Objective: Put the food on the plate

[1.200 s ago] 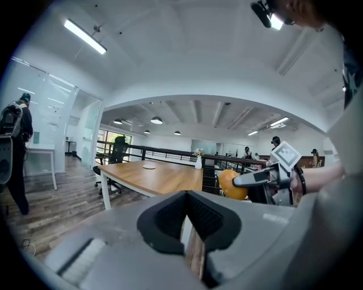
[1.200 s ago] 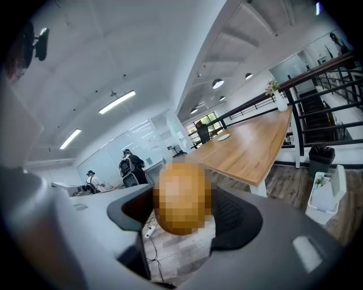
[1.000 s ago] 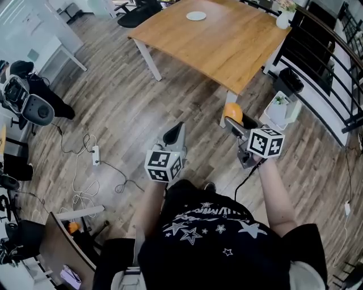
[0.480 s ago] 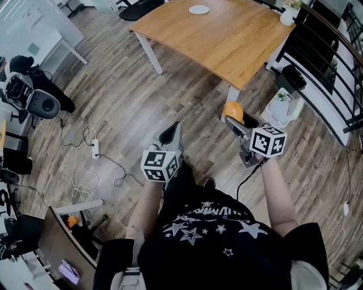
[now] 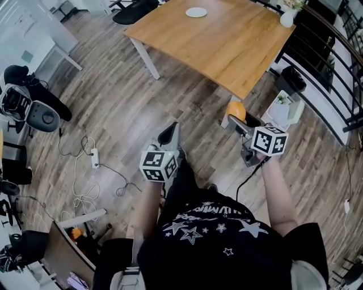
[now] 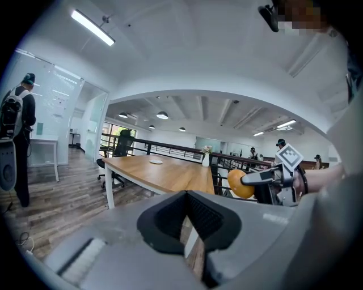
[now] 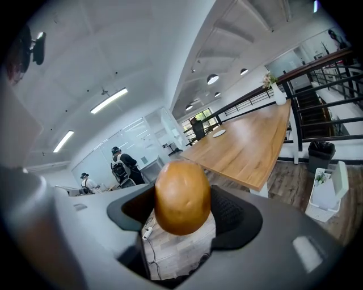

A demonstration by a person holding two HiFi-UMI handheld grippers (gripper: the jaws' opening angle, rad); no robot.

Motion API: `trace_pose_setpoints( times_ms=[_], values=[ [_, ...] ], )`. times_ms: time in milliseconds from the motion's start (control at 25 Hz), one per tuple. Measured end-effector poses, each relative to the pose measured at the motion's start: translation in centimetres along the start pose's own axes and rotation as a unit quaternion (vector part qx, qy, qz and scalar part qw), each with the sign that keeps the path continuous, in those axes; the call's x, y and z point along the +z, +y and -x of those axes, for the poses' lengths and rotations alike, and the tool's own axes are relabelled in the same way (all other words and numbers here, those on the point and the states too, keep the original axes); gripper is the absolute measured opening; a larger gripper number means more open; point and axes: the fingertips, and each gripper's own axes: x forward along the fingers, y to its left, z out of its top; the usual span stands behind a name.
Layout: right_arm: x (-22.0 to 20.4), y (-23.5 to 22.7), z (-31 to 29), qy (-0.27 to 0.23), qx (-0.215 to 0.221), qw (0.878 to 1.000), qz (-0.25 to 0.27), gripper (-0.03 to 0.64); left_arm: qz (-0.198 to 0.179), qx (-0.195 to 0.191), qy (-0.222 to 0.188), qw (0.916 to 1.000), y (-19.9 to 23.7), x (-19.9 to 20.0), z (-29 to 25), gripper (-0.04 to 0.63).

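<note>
The big rectangular light-wood table [image 5: 227,45] carries a small round white plate [image 5: 196,12] close to its far edge. The plate looks bare, though it is too small in view to be sure. The right gripper [image 5: 240,120] is clamped on the rounded golden-brown piece of food [image 5: 234,109], held over the plank floor just off the table's near corner, well apart from the plate. The left gripper [image 5: 172,132] has its jaws together on nothing. The pick-up is done; the carry and set-down remain.
</note>
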Motion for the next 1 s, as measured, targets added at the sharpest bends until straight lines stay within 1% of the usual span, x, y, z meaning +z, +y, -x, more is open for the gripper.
trace_pose_setpoints(
  times_ms=[280, 440, 760, 1000],
  values=[
    [2.4, -1.8, -6.4, 0.006, -0.027, 0.999, -0.018, 0.314, 0.01, -0.012, 0.003, 0.9999, 5.8, 2.1, -4.7, 0.002],
    [5.3, -2.4, -11.0, 0.003, -0.044, 0.999, -0.02, 0.314, 0.012, -0.023, 0.007, 0.9996, 9.9, 3.9, -7.9, 0.002],
    [10.3, -1.2, -19.1, -0.001, -0.067, 0.998, -0.014, 0.314, 0.015, -0.045, 0.004, 0.9989, 17.8, 7.8, -11.9, 0.002],
    [12.4, -0.8, -24.9, -0.007, -0.078, 0.997, -0.013, 0.314, 0.021, -0.053, 0.005, 0.9984, 23.4, 9.0, -13.7, 0.002]
  ],
)
